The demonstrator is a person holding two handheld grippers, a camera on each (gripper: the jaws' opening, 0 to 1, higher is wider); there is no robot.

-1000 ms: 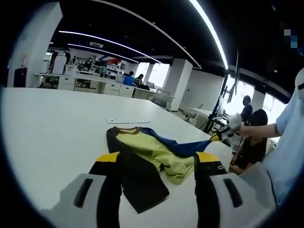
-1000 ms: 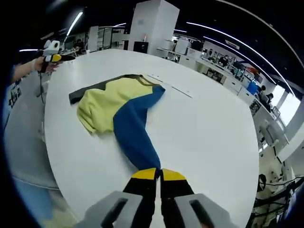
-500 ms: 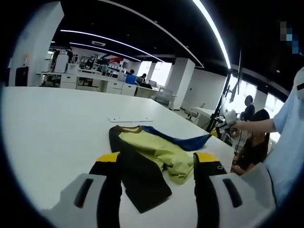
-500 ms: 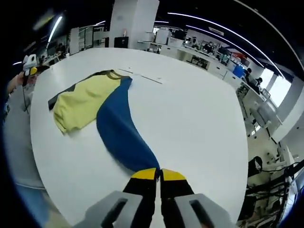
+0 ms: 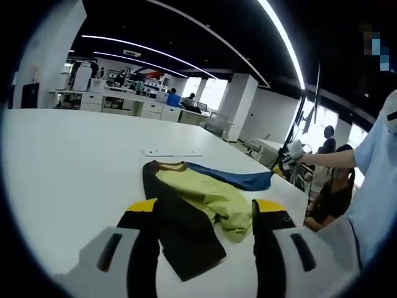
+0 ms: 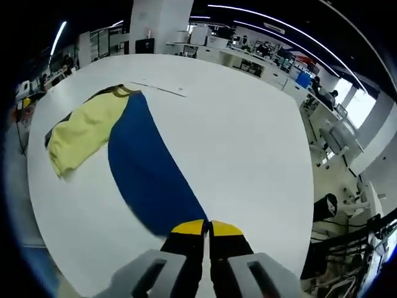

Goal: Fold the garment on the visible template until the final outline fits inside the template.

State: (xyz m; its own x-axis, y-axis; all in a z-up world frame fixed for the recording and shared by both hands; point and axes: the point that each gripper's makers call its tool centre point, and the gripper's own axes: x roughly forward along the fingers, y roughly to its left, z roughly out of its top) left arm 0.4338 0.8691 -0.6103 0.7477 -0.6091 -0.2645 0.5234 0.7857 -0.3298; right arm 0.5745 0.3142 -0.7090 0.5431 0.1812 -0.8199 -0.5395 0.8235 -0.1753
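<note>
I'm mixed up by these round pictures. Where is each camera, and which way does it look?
Left gripper view: rides the left gripper, open, low over the table, facing the shirt; a sleeve and the right gripper show at right.
Right gripper view: rides the right gripper, shut on the shirt's blue part, looking across the table from the other side.
Both share the shirt and table.
</note>
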